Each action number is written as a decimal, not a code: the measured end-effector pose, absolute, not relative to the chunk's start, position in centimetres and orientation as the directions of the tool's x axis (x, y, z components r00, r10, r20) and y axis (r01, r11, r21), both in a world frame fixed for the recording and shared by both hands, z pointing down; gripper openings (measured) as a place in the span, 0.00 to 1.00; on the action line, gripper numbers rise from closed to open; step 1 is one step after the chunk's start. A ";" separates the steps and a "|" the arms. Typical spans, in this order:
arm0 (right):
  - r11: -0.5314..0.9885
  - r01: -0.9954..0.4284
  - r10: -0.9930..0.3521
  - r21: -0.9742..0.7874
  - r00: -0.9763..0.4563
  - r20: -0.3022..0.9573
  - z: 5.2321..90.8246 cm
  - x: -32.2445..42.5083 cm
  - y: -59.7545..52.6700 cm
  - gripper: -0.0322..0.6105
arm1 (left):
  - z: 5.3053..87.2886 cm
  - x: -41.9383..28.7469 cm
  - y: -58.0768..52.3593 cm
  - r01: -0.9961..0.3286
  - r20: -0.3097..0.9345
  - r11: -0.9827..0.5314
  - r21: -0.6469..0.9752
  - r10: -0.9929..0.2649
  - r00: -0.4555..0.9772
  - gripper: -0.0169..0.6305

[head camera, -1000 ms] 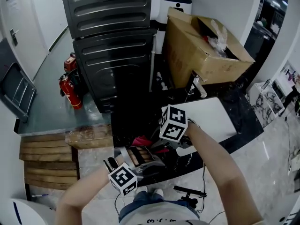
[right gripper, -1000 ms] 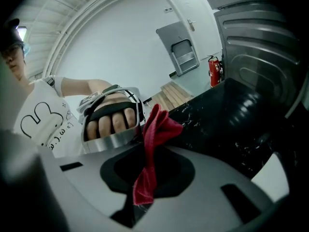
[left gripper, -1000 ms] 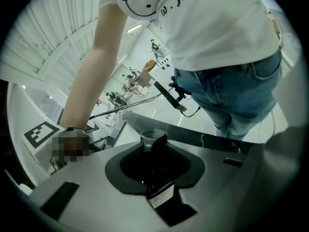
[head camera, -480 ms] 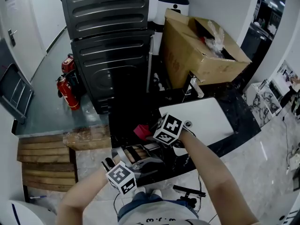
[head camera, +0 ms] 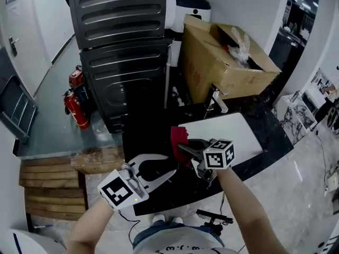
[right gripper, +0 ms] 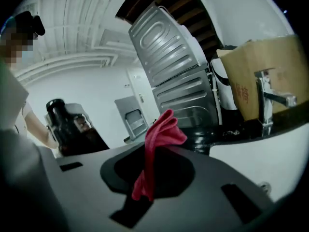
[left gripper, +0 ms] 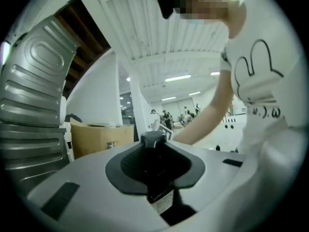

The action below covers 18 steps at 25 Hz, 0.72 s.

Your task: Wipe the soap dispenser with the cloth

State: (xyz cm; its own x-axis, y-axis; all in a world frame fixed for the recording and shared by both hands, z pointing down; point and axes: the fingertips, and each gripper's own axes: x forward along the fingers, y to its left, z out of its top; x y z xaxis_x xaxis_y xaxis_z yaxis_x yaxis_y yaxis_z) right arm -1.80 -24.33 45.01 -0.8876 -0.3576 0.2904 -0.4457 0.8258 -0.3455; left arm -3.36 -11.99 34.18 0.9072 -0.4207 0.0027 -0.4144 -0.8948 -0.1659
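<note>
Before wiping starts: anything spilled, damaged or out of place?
No spill or damage shows. Left gripper clamps the soap dispenser, right gripper the cloth. Only the open cardboard box crowding the faucet looks misplaced.

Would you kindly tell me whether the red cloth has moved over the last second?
Yes. The red cloth, held in the right gripper, has shifted up and rightward in the head view, ending at the white sink's left edge.

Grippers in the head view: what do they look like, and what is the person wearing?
Both are hand-held tools with two broad grey jaws, dark-padded inside. The left gripper looks pale, the right gripper darker. Each carries a white cube of black square markers. Arms are bare below a white printed T-shirt.
</note>
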 end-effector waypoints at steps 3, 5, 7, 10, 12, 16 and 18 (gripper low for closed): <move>0.817 -0.436 -0.383 -0.377 -0.899 0.211 45.3 -2.5 -22.4 0.13 | 30.9 -4.5 -13.9 -0.508 -0.033 -0.858 -0.078 -0.507 0.861 0.17; 0.828 -0.425 -0.393 -0.365 -0.905 0.162 45.0 -3.6 -21.0 0.13 | 29.4 -5.1 -15.5 -0.565 -0.050 -0.824 -0.045 -0.563 0.825 0.17; 0.844 -0.413 -0.408 -0.341 -0.908 0.090 43.7 -4.8 -20.1 0.13 | 28.5 -5.5 -17.0 -0.605 -0.054 -0.796 0.018 -0.605 0.794 0.17; 0.859 -0.405 -0.431 -0.315 -0.902 -0.017 41.4 -5.7 -19.4 0.13 | 27.9 -5.8 -18.2 -0.625 -0.075 -0.773 0.110 -0.633 0.770 0.17; 0.858 -0.419 -0.450 -0.296 -0.892 -0.039 40.8 -5.7 -19.3 0.13 | 27.6 -6.1 -18.7 -0.630 -0.090 -0.760 0.161 -0.647 0.757 0.17; 0.854 -0.438 -0.471 -0.282 -0.881 -0.058 40.4 -5.1 -19.5 0.13 | 27.2 -6.3 -19.3 -0.643 -0.087 -0.737 0.209 -0.669 0.738 0.17; 0.862 -0.428 -0.460 -0.271 -0.885 -0.064 40.1 -5.2 -18.9 0.13 | 26.9 -6.3 -19.4 -0.652 -0.088 -0.727 0.216 -0.679 0.729 0.17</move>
State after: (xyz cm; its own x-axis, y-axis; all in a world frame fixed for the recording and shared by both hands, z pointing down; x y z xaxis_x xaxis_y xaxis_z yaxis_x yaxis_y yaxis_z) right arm -5.22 -18.86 40.06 -0.8855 -0.4603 -0.0641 -0.4285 0.8620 -0.2709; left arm -6.29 -19.44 26.94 0.7287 -0.6792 -0.0878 -0.6516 -0.7271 0.2163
